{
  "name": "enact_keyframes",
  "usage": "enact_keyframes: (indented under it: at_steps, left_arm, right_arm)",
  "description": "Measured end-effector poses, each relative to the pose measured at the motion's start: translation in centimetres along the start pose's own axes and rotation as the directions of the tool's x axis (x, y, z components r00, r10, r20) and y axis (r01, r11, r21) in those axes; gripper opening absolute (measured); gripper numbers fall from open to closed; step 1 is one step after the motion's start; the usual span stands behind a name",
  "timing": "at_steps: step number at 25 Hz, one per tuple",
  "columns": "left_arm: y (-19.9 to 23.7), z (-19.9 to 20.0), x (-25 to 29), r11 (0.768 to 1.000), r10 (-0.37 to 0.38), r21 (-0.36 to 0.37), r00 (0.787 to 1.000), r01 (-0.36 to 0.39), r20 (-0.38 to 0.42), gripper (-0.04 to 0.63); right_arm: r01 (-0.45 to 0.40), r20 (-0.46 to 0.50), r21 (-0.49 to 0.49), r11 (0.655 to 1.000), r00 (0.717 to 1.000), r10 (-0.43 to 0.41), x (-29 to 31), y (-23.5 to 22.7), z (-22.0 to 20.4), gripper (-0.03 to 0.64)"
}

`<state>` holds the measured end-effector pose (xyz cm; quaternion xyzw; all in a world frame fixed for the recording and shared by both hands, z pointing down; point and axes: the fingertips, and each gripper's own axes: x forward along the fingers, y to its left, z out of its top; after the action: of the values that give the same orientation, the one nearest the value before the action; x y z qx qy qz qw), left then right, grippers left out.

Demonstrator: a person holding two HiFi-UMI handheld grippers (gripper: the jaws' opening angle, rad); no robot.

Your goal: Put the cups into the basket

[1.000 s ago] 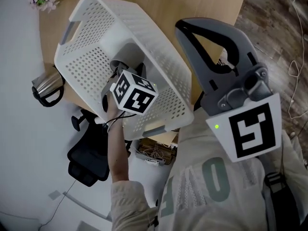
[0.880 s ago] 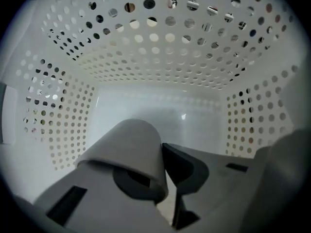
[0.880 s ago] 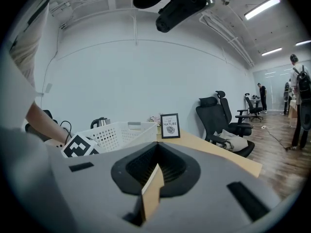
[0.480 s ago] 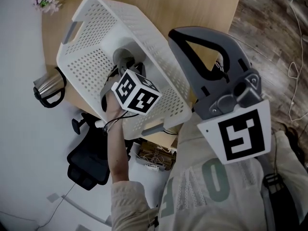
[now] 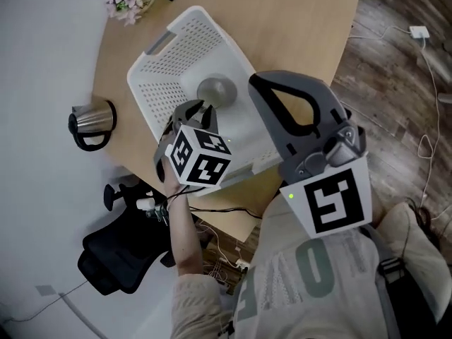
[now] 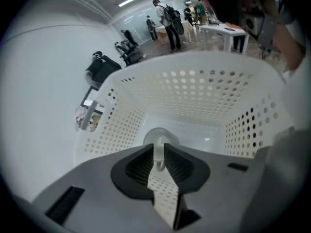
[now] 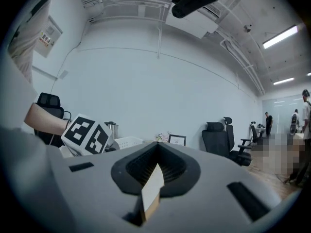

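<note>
Grey cup [image 5: 215, 90] is down on the floor of the white basket [image 5: 164, 69], and the left gripper [image 6: 159, 155] reaches in with its jaws pinched on the cup's handle. Basket's on a wooden table [image 5: 296, 27]. Right gripper [image 7: 156, 168] is held up off the table, jaws closed on nothing.

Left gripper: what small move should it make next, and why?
Probably open the left gripper and let go. Its jaws look closed on a thin part of the cup, and the cup sits low inside the basket, near its floor, so a release should leave it there. The right gripper is empty and away from the basket.
</note>
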<state>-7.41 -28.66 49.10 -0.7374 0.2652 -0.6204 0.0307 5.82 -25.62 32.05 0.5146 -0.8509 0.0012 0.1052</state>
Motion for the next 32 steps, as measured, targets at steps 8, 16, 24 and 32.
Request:
enact_keyframes:
  at_steps: [8, 16, 24, 32]
  left_arm:
    - [4.8, 3.5, -11.8, 0.927, 0.290, -0.349, 0.852, -0.138, 0.435, 0.050]
    - [4.2, 0.7, -26.8, 0.754, 0.617, -0.644, 0.477, -0.130, 0.626, 0.010]
    - [0.8, -3.7, -32.6, 0.616, 0.751, -0.780, 0.217, 0.108, 0.623, 0.009]
    - [0.2, -4.5, -35.3, 0.601, 0.789, -0.799, 0.137, 0.026, 0.598, 0.010]
  right_arm:
    - [0.017, 0.045, -0.180, 0.984, 0.999, -0.009, -1.5, 4.0, 5.7, -0.002]
    - [-0.008, 0.237, -0.153, 0.988, 0.971, 0.045, -5.1, 10.8, 12.0, -0.002]
    - [-0.033, 0.254, -0.175, 0.984, 0.964, 0.078, -5.9, 15.1, 11.4, -0.003]
    - [-0.053, 0.278, -0.144, 0.988, 0.956, 0.091, -6.0, 16.2, 11.9, -0.002]
